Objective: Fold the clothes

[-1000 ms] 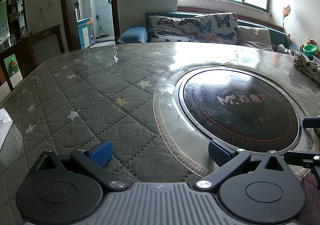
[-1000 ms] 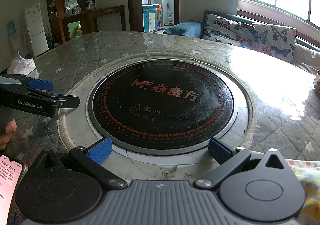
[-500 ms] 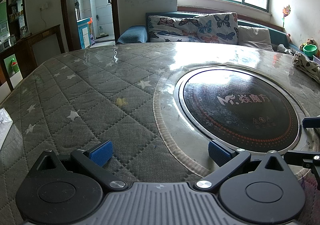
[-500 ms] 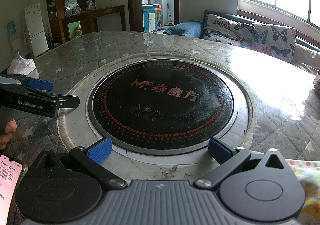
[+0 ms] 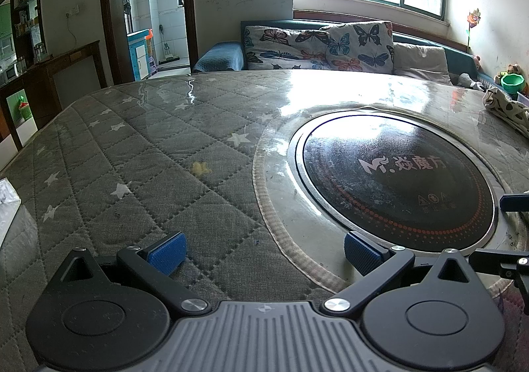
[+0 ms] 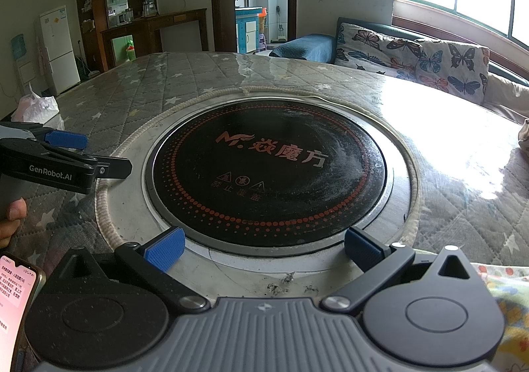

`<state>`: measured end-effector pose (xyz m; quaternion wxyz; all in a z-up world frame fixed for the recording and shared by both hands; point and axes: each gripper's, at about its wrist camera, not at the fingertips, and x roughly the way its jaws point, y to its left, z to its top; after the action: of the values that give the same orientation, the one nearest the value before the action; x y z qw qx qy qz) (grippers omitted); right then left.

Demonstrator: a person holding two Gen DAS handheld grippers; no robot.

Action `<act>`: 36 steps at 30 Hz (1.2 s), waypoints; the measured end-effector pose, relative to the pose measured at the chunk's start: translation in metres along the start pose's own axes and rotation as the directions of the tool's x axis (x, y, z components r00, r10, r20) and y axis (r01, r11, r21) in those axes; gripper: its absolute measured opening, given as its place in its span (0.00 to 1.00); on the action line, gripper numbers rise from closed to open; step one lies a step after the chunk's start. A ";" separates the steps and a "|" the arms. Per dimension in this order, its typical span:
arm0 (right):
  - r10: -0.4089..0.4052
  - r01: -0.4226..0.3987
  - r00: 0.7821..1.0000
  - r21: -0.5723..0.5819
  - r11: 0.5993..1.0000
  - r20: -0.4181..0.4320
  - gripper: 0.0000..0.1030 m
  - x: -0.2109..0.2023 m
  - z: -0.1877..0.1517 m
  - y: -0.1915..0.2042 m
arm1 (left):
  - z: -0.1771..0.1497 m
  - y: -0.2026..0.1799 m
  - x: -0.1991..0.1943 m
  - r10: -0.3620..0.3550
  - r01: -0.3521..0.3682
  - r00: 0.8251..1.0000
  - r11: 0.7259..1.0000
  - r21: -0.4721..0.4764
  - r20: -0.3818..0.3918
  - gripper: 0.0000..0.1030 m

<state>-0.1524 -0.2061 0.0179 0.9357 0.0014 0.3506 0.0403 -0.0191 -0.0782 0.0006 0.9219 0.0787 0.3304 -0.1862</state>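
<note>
My left gripper is open and empty, low over the grey quilted table cover. My right gripper is open and empty, at the near rim of the black round cooktop. A patterned, light-coloured garment shows at the bottom right of the right wrist view, beside the gripper. A spotted cloth lies at the table's far right edge in the left wrist view. The left gripper also shows in the right wrist view at the left.
The round cooktop sits in the table's middle under a clear sheet. A phone lies at the bottom left by a hand. A white plastic bag is at the table's far left. A sofa with butterfly cushions stands behind.
</note>
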 end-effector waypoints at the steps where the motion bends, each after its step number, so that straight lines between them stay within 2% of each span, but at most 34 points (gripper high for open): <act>1: 0.000 0.000 1.000 0.000 1.000 0.000 1.00 0.000 0.000 0.000 | 0.000 0.000 0.000 0.000 0.000 1.000 1.000 0.000 0.000 1.00; 36: -0.002 0.002 1.000 -0.002 1.000 0.001 1.00 0.001 0.000 0.002 | 0.000 0.002 -0.001 -0.004 0.004 1.000 1.000 -0.005 0.003 1.00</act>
<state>-0.1520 -0.2044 0.0169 0.9358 0.0002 0.3503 0.0398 -0.0192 -0.0760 0.0008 0.9223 0.0753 0.3297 -0.1872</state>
